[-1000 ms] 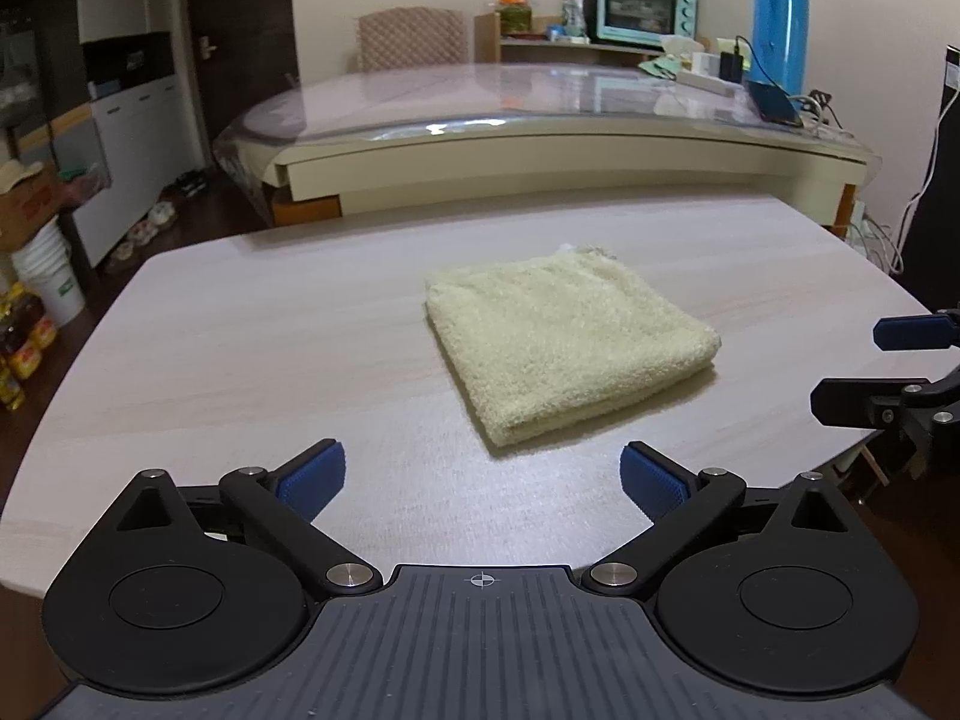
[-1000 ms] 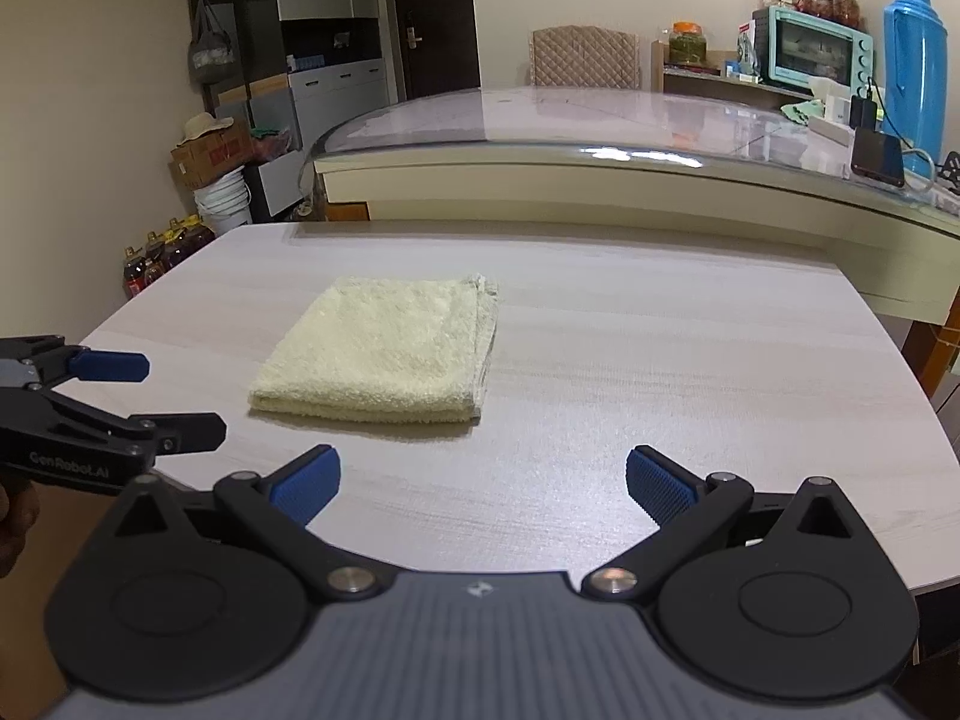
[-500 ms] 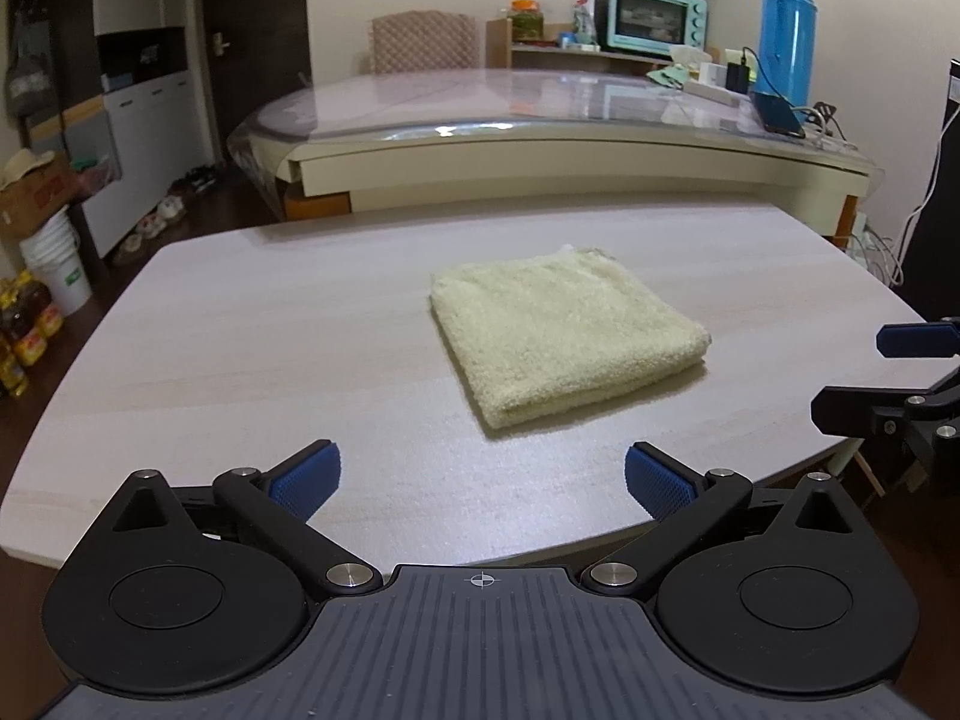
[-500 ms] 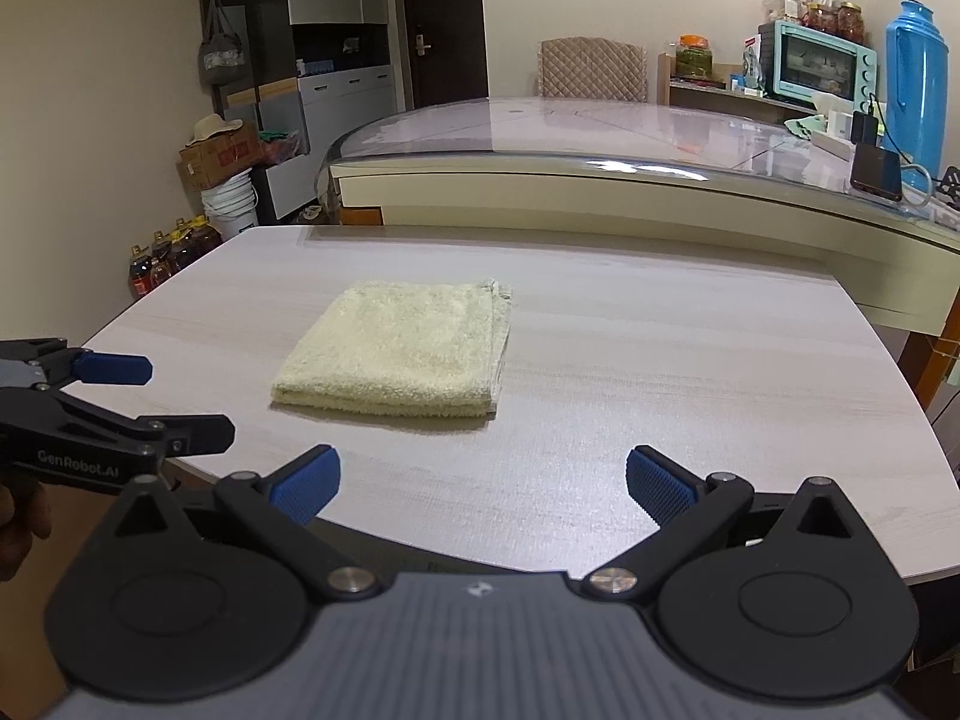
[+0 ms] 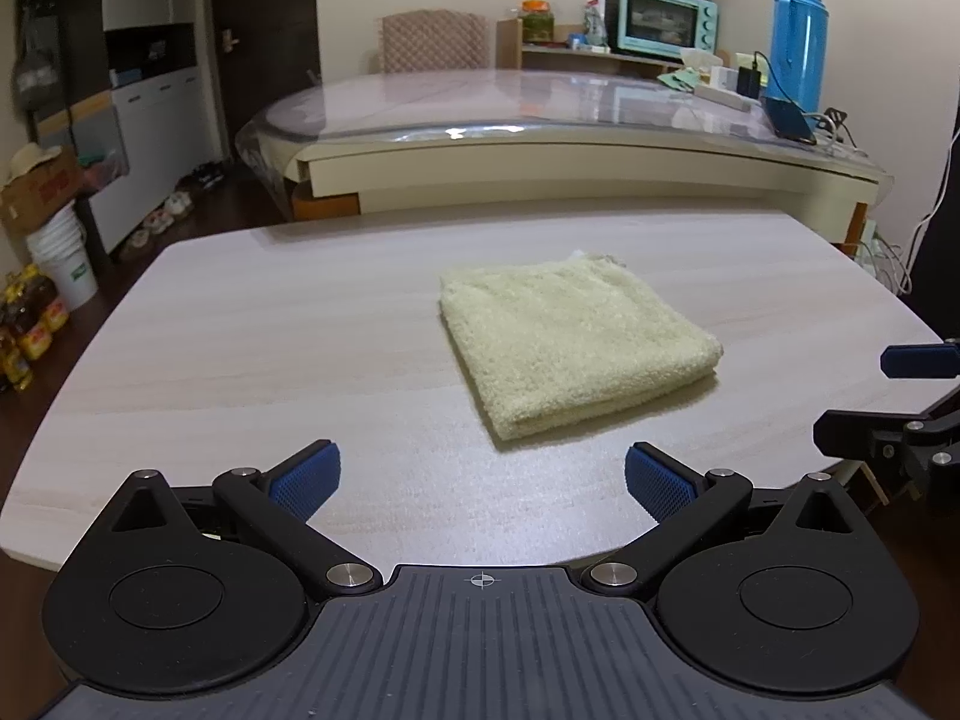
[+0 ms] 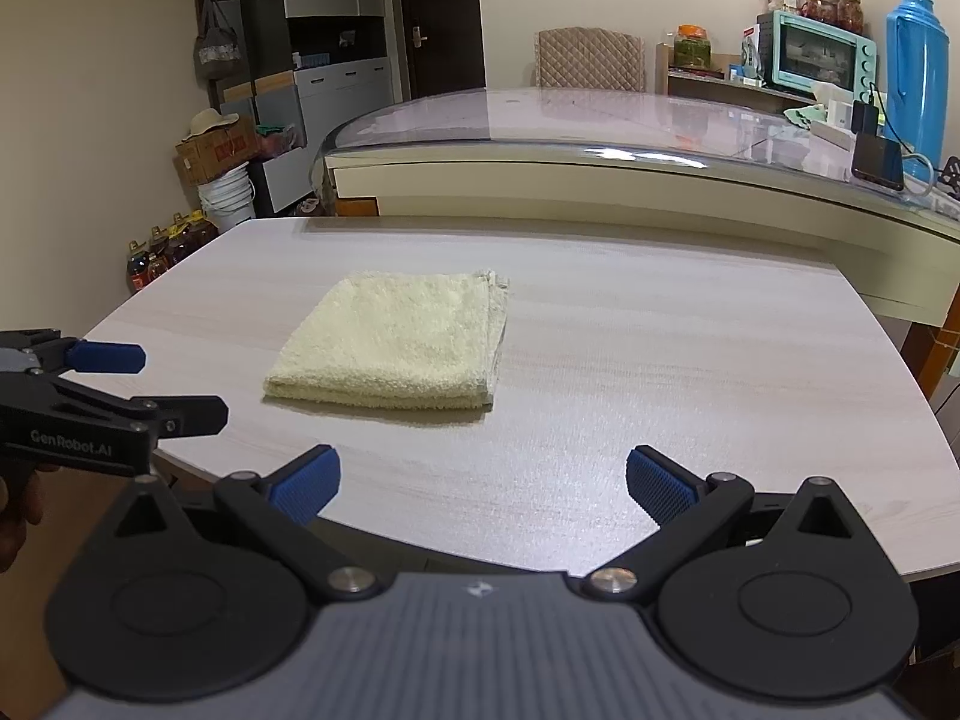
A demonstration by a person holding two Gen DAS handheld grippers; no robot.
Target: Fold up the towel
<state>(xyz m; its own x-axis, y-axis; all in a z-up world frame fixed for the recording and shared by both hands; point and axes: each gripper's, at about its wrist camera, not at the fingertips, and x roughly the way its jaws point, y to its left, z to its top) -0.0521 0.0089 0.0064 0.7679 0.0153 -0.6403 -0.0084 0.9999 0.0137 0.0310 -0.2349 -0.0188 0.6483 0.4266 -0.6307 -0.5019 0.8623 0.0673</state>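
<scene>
A pale yellow towel [image 5: 570, 342] lies folded into a thick square in the middle of the light wood table [image 5: 270, 348]; it also shows in the right wrist view [image 6: 396, 342]. My left gripper [image 5: 483, 480] is open and empty, held back over the table's near edge, well short of the towel. My right gripper [image 6: 483, 483] is open and empty, also back at the near edge. Each gripper shows in the other's view: the right one at the right edge [image 5: 882, 402], the left one at the left edge [image 6: 174, 387].
A glass-topped table [image 5: 570, 114] stands behind, carrying a blue thermos [image 5: 801, 42], a phone and cables. A teal toaster oven [image 5: 660, 21] and jars sit on a shelf. Buckets, boxes and bottles [image 5: 30, 330] stand on the floor at left.
Both grippers have drawn back and lifted slightly from the table, so the towel looks farther away. The towel has not moved. Both grippers stay open.
</scene>
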